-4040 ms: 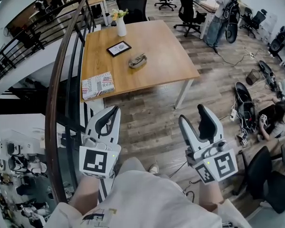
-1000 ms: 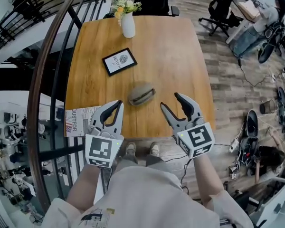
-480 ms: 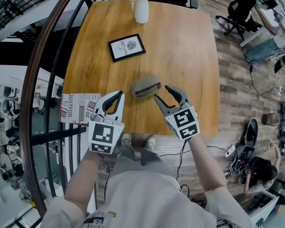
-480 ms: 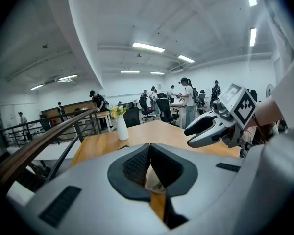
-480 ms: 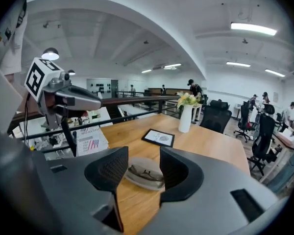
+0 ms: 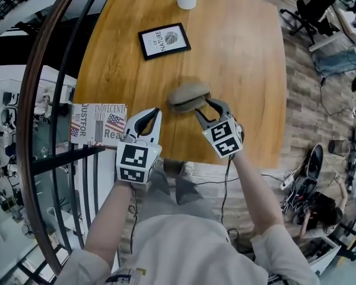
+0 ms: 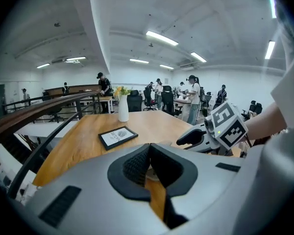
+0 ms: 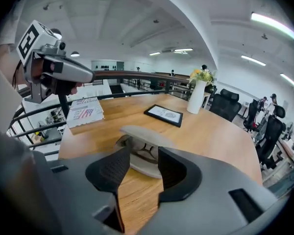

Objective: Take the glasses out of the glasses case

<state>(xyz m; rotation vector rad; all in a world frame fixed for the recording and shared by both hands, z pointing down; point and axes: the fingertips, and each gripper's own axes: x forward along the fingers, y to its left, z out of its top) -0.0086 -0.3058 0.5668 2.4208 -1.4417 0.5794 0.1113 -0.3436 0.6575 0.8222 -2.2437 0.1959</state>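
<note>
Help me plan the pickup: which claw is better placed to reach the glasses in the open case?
Right. The right claw faces the open glasses case, the glasses just ahead of its parted jaws, which have just been closing with nothing between them. The left claw is shut, beside the case.

The bench point(image 6: 243, 70) is warm orange-brown wood. The glasses case point(image 6: 188, 94) on it is grey-beige; the frame point(image 6: 164, 41) is black around white; the box point(image 6: 98, 123) carries red-white-blue flag print.
</note>
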